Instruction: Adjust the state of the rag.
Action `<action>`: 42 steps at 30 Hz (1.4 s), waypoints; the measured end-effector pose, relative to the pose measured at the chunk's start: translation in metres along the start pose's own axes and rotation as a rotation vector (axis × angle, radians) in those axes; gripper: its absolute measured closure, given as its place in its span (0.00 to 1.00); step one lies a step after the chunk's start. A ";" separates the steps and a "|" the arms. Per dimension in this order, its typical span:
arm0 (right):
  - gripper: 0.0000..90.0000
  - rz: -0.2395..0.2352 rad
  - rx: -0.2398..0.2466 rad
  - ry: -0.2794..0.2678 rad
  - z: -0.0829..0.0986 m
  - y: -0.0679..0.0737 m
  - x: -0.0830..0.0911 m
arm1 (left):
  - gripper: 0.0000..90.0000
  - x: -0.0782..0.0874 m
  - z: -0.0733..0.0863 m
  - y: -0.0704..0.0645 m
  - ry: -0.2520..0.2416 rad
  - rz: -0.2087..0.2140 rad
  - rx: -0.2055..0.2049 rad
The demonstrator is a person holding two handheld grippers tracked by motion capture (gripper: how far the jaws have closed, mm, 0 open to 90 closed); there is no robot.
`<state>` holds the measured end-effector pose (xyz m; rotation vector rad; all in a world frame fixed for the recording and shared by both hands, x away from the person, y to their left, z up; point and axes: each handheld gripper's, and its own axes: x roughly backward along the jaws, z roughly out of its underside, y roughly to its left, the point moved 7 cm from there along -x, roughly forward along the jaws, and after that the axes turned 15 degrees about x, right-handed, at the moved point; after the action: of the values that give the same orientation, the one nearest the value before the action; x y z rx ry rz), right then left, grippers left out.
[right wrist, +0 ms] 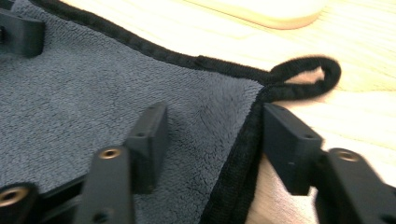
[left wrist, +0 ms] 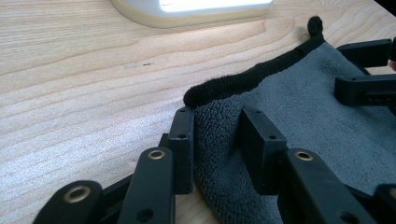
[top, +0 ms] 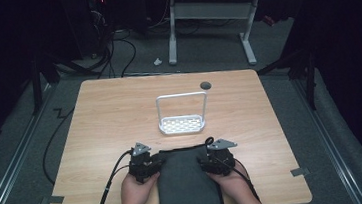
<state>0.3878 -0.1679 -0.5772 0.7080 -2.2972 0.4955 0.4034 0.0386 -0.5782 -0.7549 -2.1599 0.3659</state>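
Grey towel [top: 186, 182], table's near edge: left gripper [left wrist: 217, 140] and right gripper [right wrist: 212, 135] straddle far corners, jaws parted, unclamped (risk: shallow bite slips off hem).

Dark grey terry towel [top: 186, 182] with black piped edging, folded into long strip, lying flat on counter [top: 110, 119] at near edge, hanging over front. Small black hanging loop [right wrist: 303, 77] at far right corner, flat on wood.
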 end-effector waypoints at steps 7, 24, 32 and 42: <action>0.73 -0.032 -0.044 -0.020 -0.001 0.003 0.001 | 0.74 0.000 0.000 0.000 0.002 0.003 0.004; 0.88 0.001 0.024 -0.063 -0.006 0.011 0.007 | 0.82 0.001 0.000 0.001 -0.004 -0.001 0.008; 0.88 0.014 0.033 -0.104 -0.010 0.012 0.014 | 0.90 0.006 -0.002 0.000 -0.035 0.022 0.017; 0.88 0.044 0.048 -0.141 -0.017 0.013 0.020 | 0.92 0.011 -0.005 -0.002 -0.074 0.025 -0.003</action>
<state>0.3757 -0.1562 -0.5537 0.7379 -2.4446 0.5386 0.4009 0.0437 -0.5672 -0.7816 -2.2221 0.4089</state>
